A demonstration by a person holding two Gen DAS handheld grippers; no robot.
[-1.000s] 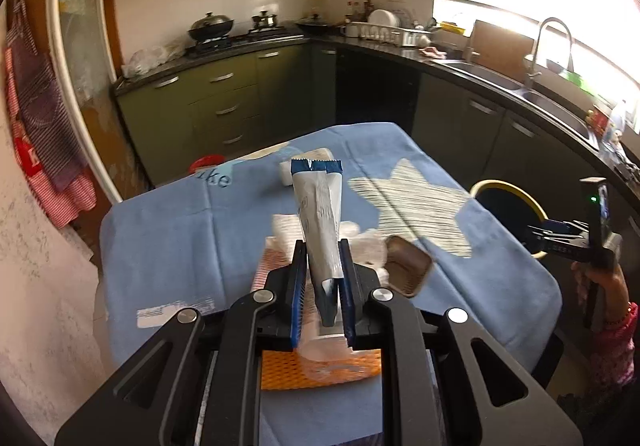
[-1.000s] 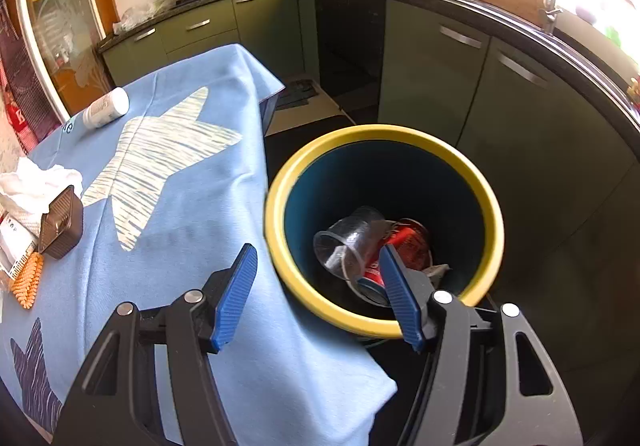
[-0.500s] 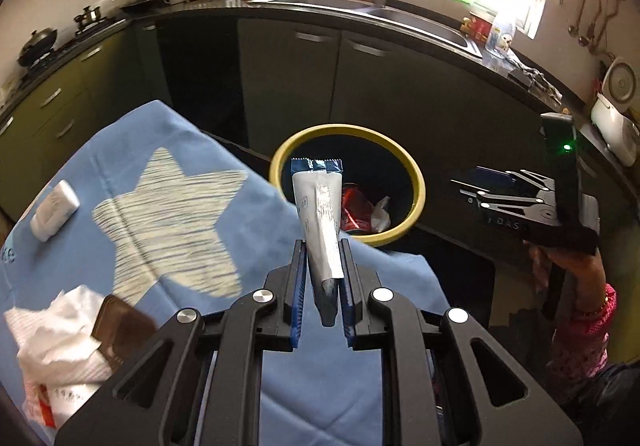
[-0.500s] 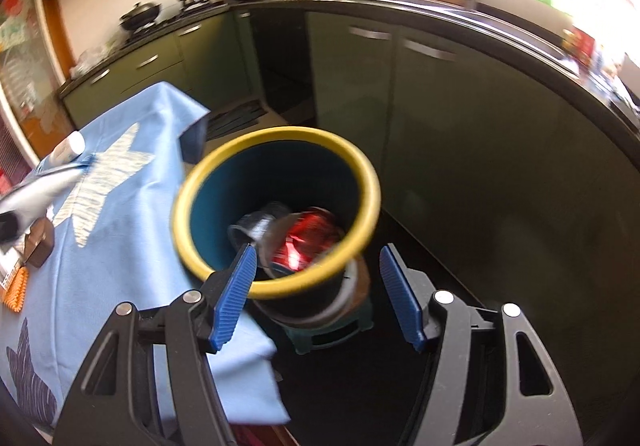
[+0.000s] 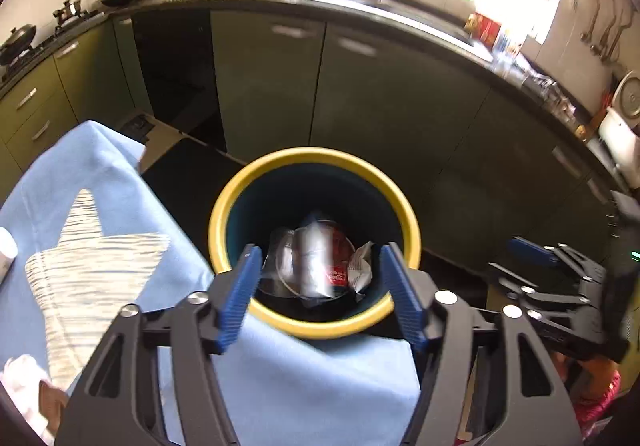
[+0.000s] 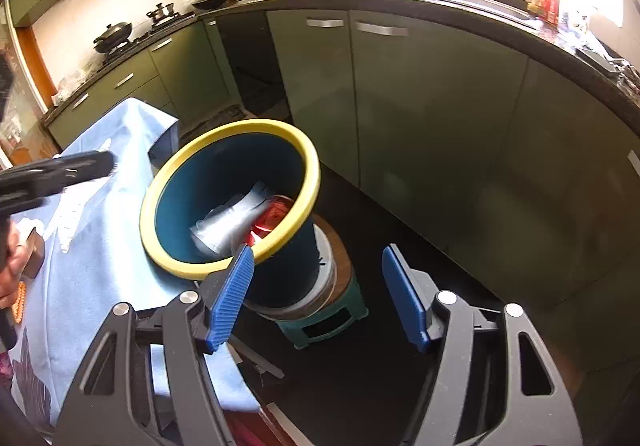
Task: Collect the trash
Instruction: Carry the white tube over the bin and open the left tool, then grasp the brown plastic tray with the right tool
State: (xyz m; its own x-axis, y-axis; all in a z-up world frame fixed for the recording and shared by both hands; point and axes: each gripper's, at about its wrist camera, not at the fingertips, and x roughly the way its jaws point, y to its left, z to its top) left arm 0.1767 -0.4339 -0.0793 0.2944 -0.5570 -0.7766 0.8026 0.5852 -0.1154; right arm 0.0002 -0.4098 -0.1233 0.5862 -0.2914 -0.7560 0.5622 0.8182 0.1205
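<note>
My left gripper [image 5: 320, 258] is open and empty, right above the blue bin with a yellow rim [image 5: 224, 213]. A silver wrapper [image 5: 314, 262], blurred, lies in the bin on a red can [image 5: 340, 258] and a clear plastic cup [image 5: 280, 254]. In the right wrist view the same bin [image 6: 308, 161] stands on a small green stool [image 6: 320, 322], with the wrapper [image 6: 232, 221] inside. My right gripper [image 6: 316, 266] is open and empty, to the right of the bin over the dark floor. The left gripper [image 6: 56, 171] shows at the left edge there.
A table with a blue star-patterned cloth [image 5: 100, 246] stands left of the bin, holding a white tissue [image 5: 20, 378], a brown box [image 6: 34, 252] and a white bottle [image 5: 6, 252]. Green kitchen cabinets [image 5: 360, 93] curve behind. The right gripper [image 5: 560, 278] is at right.
My left gripper opened over the bin and the silver wrapper dropped out of it into the bin. My right gripper drew back a little to the right.
</note>
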